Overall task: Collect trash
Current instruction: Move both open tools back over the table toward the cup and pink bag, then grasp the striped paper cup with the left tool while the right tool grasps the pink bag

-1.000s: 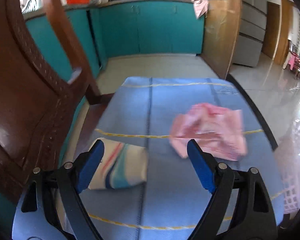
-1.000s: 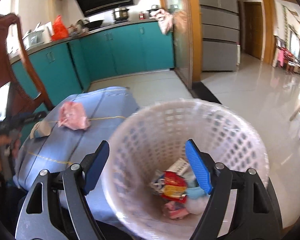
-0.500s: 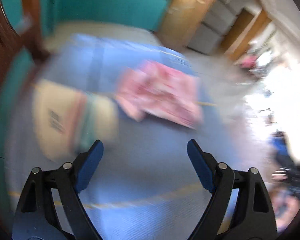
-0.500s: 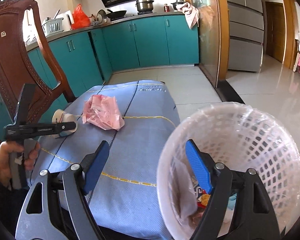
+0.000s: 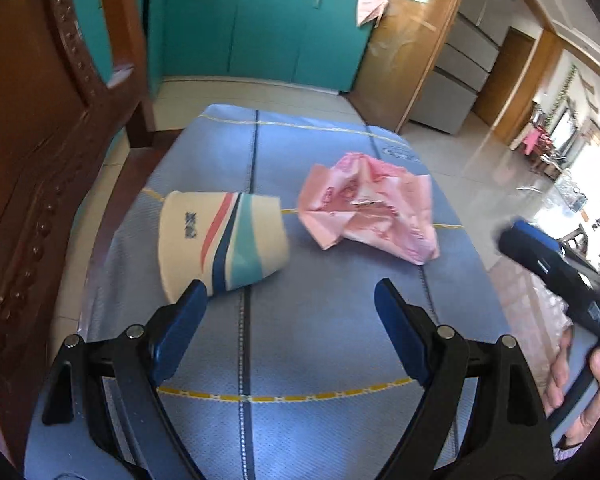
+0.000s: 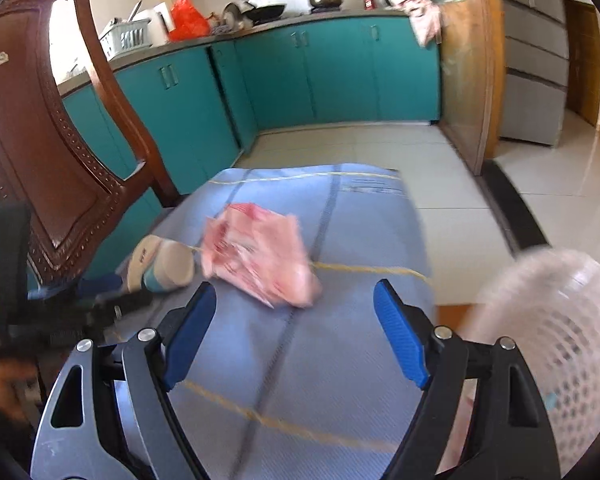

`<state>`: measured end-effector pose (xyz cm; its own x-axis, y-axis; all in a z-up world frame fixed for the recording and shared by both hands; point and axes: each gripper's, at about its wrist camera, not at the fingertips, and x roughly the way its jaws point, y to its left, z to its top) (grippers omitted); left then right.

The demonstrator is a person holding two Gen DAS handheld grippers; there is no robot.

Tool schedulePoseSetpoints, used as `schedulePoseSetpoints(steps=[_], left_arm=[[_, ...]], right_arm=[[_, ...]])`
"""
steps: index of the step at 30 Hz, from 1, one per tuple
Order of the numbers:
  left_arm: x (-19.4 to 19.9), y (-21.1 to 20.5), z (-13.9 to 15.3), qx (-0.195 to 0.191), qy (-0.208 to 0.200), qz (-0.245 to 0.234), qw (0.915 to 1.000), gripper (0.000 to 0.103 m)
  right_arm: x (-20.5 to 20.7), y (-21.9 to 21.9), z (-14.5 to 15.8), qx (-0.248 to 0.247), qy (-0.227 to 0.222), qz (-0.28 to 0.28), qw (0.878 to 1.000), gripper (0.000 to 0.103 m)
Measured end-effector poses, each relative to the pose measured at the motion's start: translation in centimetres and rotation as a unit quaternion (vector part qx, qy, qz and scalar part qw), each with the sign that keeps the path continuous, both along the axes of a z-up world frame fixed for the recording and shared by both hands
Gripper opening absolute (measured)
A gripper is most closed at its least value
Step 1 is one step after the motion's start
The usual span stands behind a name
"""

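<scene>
Partly blurred in the right wrist view: wrapper (image 6: 260,256) and basket (image 6: 548,344), the basket cut off at the frame's right edge. Lay on the mat (image 5: 320,320) two pieces of trash, one squashed cup (image 5: 224,244) just left of one pink wrapper, apart. Left much bare mat before both. Left gripper (image 5: 290,300) released, empty; right gripper (image 6: 294,304) opening, empty. Stood close along the mat's left edge one chair (image 6: 40,128).
</scene>
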<state>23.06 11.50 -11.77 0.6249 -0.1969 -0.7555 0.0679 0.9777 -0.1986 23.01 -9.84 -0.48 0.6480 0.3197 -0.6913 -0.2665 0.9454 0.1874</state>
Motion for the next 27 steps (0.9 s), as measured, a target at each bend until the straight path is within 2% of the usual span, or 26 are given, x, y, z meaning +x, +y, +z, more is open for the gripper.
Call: schedulePoseSetpoints(steps=[3,7,8,10,13,15,20,23,25,27], left_arm=[[0.3,0.5,-0.5,0.006,0.014,0.012,0.9998,0.085],[0.7,1.6,-1.1,-0.007,0.030,0.025,0.9992,0.085],[0.9,1.7,-1.2,-0.010,0.032,0.028,0.9991,0.085],[1.3,1.9,-1.1,-0.013,0.031,0.032,0.9989,0.085],[1.4,1.9,-1.0,-0.016,0.027,0.033,0.9990,0.085],[1.4,2.0,-0.7,-0.016,0.023,0.038,0.9989,0.086],[2.7,1.8,-0.2,-0.007,0.013,0.058,0.9982,0.086],[4.1,1.1,0.2,0.041,-0.007,0.071,0.9966,0.095],[5.1,0.8,-0.2,0.082,-0.007,0.088,0.9927,0.095],[6.0,0.7,-0.8,0.090,0.008,0.088,0.9920,0.095]], right_arm=[[3.2,2.6,-1.4,-0.021,0.007,0.009,1.000,0.079],[6.2,4.5,-4.4,-0.027,0.057,0.025,0.998,0.077],[6.4,4.6,-5.0,-0.026,0.064,0.027,0.997,0.058],[6.3,4.7,-5.5,-0.018,0.074,0.040,0.996,0.046],[4.7,5.0,-4.9,-0.039,0.060,0.055,0.996,0.038],[3.2,4.2,-4.3,-0.046,0.054,0.044,0.996,0.036],[-0.9,1.5,-3.4,-0.015,0.046,0.017,0.999,0.031],[-3.1,0.4,-3.7,0.011,0.051,0.017,0.999,0.031],[-4.6,0.0,-4.0,0.023,0.056,0.023,0.998,0.031],[-5.5,0.1,-4.2,0.026,0.060,0.027,0.998,0.031]])
